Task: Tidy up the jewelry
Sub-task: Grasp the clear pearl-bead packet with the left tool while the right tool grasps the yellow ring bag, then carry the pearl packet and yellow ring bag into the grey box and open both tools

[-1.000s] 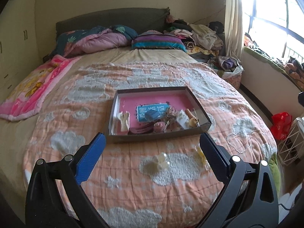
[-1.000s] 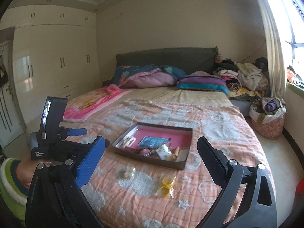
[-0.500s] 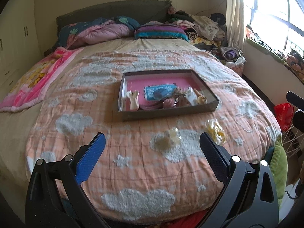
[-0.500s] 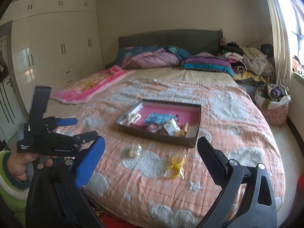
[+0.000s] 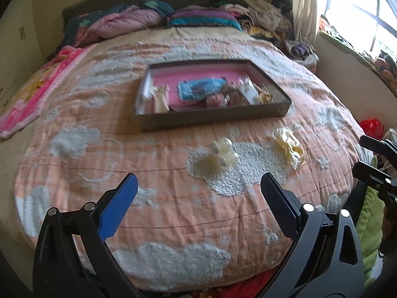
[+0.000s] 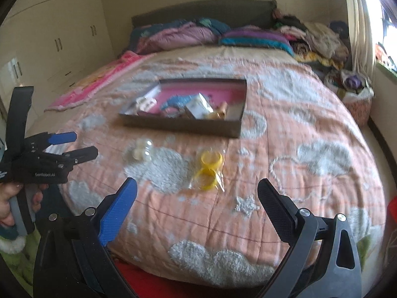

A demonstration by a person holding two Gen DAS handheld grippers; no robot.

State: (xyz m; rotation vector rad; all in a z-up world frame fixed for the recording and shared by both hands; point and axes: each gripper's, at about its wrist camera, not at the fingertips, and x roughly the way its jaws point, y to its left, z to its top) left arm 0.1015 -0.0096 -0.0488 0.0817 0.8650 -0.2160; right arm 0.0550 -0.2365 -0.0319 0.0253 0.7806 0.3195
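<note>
jewelry lies jumbled in a shallow dark box with a pink floor (image 5: 211,119) on the peach cloud-patterned quilt (image 5: 173,211). left tool (image 5: 198,186) and right tool (image 6: 197,190) hover spread, empty. soft bedding could tip the box; the crinkly bag of yellow rings (image 6: 208,171) may slip. motion blur hides individual pieces.

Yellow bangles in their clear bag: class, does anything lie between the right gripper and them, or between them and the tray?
Nothing visible blocks either path. Only bare quilt separates the open right gripper from the yellow bangles and them from the tray. The clear jars sit off to the left.
</note>
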